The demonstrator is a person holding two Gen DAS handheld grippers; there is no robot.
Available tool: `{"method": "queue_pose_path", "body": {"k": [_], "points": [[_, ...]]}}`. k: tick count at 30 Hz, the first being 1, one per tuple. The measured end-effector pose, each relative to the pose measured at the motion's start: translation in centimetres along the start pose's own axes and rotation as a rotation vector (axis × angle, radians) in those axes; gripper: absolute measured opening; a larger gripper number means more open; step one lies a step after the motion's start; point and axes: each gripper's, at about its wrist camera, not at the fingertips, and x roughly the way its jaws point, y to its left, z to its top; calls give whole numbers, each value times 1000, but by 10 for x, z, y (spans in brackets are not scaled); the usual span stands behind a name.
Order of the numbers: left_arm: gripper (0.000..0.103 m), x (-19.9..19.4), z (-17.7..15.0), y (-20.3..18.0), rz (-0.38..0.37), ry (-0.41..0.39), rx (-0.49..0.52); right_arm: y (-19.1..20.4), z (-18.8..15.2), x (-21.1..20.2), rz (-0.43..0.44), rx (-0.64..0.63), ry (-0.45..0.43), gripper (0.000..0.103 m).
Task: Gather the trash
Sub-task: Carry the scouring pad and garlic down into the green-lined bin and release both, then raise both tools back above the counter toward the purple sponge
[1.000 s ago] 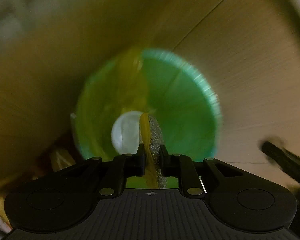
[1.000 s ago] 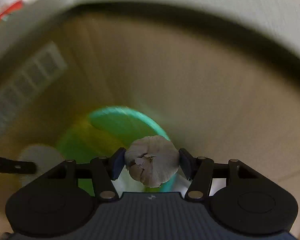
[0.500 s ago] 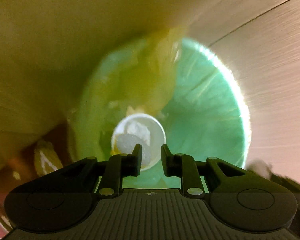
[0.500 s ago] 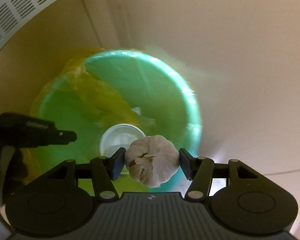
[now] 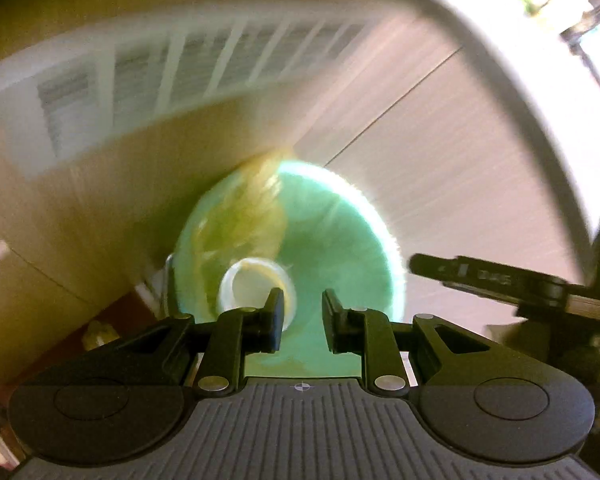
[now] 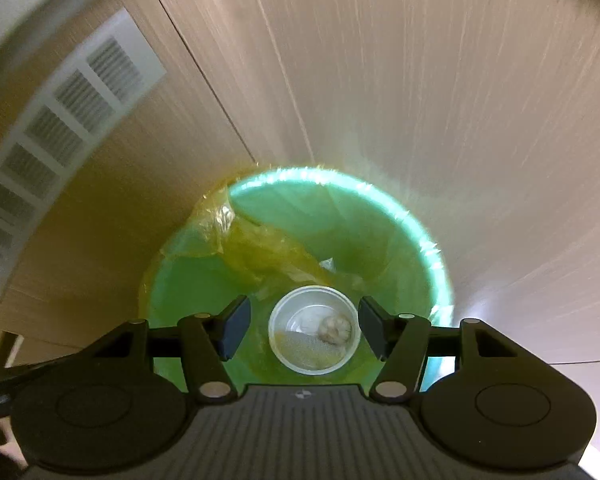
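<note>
Left gripper (image 5: 299, 316) – jaws apart, empty – above a green bin (image 6: 380, 216). Right gripper (image 6: 303, 330) likewise released; garlic (image 6: 335, 328) lies in a white cup (image 6: 288, 354) at the bin's bottom.

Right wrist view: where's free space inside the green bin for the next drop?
Free: the round green bin's smooth wall right of the clear plastic cup. Crowded: crumpled yellow liner fills the upper left; the cup already holds a garlic bulb. Right tool hangs open above.

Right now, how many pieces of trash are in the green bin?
3: a white cup at the bottom, a garlic bulb inside it, a sponge beside the garlic. More may hide under the yellow bag.
</note>
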Motion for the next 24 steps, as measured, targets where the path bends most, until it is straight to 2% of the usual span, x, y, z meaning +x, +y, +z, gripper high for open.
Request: {"method": "queue_pose_path", "body": {"k": [4, 7, 11, 14, 15, 18, 22, 24], "points": [[23, -63, 22, -23, -31, -90, 30, 26, 17, -49, -11, -85, -70, 60], [23, -116, 46, -34, -27, -198, 20, 48, 35, -86, 39, -95, -130, 60], [23, -172, 74, -36, 79, -334, 2, 91, 57, -126, 142, -137, -187, 61], [23, -209, 89, -24, 148, -426, -67, 136, 76, -154, 165, -207, -262, 72], [23, -218, 92, -20, 177, -451, -97, 149, 83, -162, 172, -220, -285, 77], [23, -239, 104, 2, 253, -528, -161, 194, 113, -181, 197, -267, -338, 82], [24, -246, 117, 30, 293, -560, -167, 255, 151, -190, 202, -401, -416, 84], [24, -249, 121, 45, 280, -568, -195, 292, 166, -182, 199, -526, -424, 84]]}}
